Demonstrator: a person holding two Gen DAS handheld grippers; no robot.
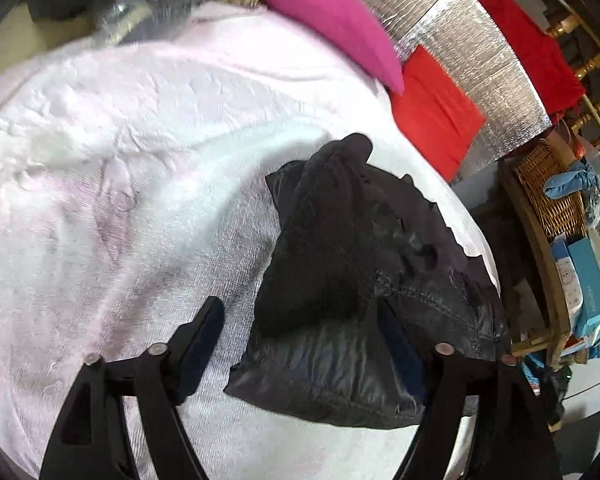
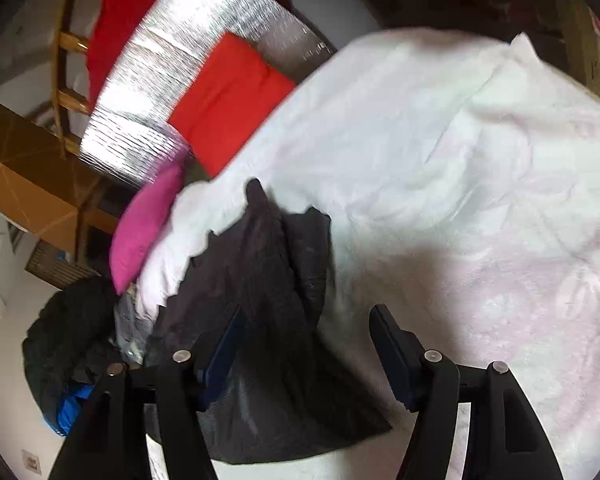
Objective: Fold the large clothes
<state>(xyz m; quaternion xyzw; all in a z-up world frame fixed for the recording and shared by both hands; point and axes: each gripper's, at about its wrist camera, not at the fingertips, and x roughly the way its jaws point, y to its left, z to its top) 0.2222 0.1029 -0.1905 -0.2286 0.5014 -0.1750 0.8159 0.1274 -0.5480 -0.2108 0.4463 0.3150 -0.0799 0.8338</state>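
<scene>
Lying folded into a compact bundle on the pale pink blanket, a black padded garment beneath two hand-held tools. Left gripper spread wide above it, pads clear of the cloth, nothing held. Right gripper likewise parted and empty. Behind: magenta cushion, red cushion, silver foil panel.
</scene>
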